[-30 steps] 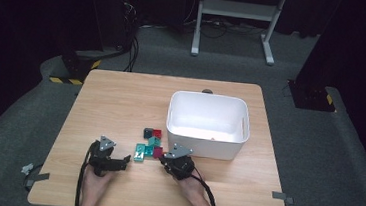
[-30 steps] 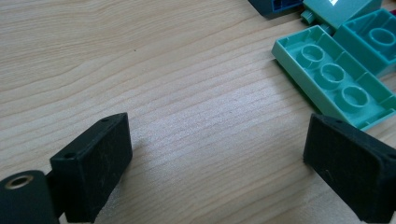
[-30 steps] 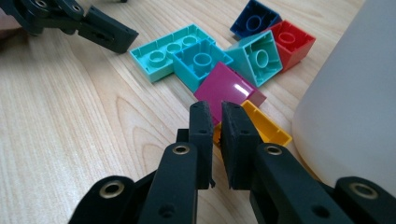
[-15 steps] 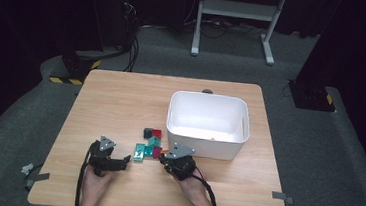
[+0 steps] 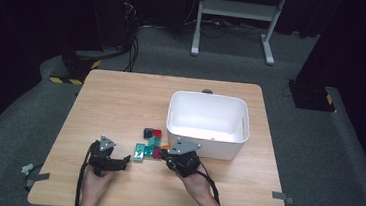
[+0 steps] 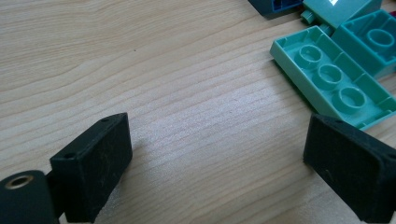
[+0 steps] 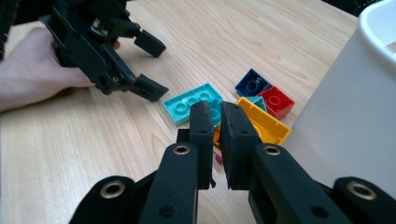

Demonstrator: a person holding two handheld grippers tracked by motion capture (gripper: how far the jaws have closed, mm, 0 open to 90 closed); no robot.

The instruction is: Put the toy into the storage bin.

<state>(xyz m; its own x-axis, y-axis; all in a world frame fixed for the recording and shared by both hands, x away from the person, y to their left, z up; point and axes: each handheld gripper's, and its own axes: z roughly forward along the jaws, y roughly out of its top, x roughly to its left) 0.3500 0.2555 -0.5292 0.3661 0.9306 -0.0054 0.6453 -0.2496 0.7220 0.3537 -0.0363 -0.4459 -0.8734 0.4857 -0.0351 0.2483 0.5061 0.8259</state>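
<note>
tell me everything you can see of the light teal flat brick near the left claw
The light teal brick is a flat rectangular building plate of glossy plastic. It lies upside down on the wooden table, its hollow underside with three round tubes facing up inside a thin raised rim. It sits at the near edge of the brick pile, one long side against a darker teal brick. The open left claw is just short of it, one pad near its corner.

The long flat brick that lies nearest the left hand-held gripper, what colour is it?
Light teal, or mint green. The brick shows best in the left gripper view.
</note>
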